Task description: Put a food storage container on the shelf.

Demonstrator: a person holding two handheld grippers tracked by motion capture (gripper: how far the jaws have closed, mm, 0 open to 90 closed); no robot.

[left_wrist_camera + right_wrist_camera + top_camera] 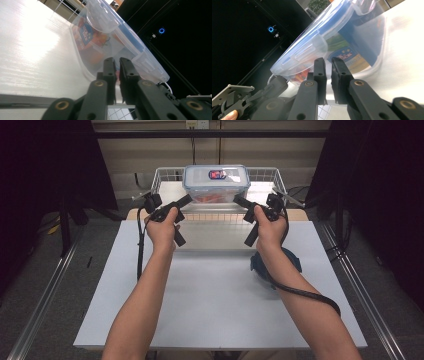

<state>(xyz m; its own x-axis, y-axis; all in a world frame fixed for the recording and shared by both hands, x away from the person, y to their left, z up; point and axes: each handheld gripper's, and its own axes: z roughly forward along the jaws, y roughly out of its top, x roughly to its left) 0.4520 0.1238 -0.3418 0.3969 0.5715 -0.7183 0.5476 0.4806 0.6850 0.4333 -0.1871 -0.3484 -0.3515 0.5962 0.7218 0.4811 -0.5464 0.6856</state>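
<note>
Left gripper (186,200): fingers (109,72) nearly together, a narrow slit between them, tips against the left end of the clear plastic container (216,183). In the left gripper view the fingers sit on the container's wall just under the lid's edge; whether a thin lip is pinched in the slit cannot be told.

Right gripper (239,200): same posture, fingers (338,75) almost closed, tips at the container's right end below the lid rim. Nothing plainly seen between them.

Container: transparent box, blue-sealed lid with a sticker on top, orange contents inside. It sits between the two grippers, over the white wire basket (166,174) at the far edge of the surface (210,295); lifted or resting cannot be told.

Surface: pale, matte, mostly bare. A dark blue round object (295,262) lies under the right forearm.

Room: dark curtains both sides, metal rails along the floor, beige wall behind.
</note>
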